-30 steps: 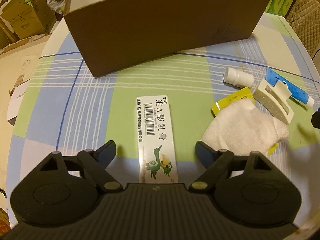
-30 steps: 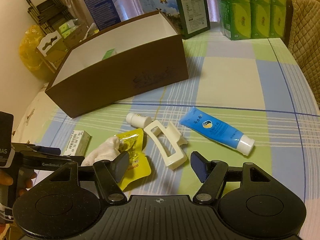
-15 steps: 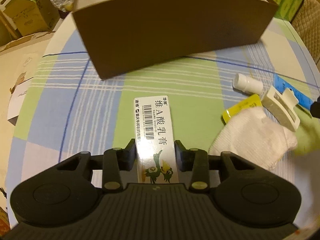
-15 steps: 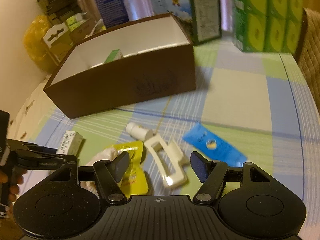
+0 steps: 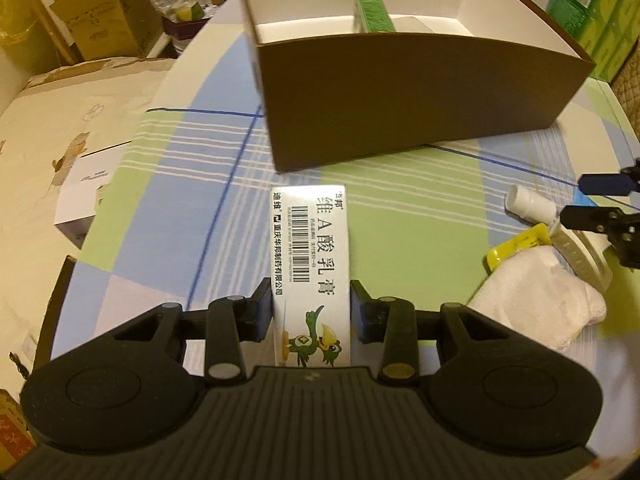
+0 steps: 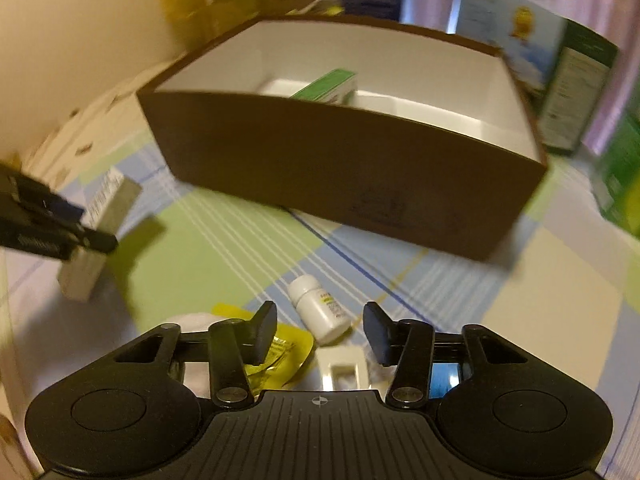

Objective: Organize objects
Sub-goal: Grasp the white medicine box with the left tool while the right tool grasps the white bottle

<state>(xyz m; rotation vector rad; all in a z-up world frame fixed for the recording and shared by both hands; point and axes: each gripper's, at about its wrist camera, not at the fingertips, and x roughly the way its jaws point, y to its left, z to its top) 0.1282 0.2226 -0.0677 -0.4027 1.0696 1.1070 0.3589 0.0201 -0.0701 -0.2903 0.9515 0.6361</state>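
My left gripper (image 5: 311, 312) has its fingers (image 5: 262, 309) clamped on the near end of the white ointment carton (image 5: 310, 256), which juts forward from them, raised off the table (image 5: 176, 184) going by its shadow in the right wrist view. Ahead of the fingertips stands the open brown box (image 5: 420, 96), a green carton (image 5: 372, 14) already inside. I judge the step to be carrying the carton in: I would lift it above the near wall, keep it level, and let go only once it is past the rim. My right gripper (image 6: 320, 330) hangs with fingers apart, holding nothing; a small white bottle (image 6: 318, 310) lies between and below them, a yellow sachet (image 6: 276, 354) under the left finger, a white hair claw (image 6: 342, 372) nearest the camera.
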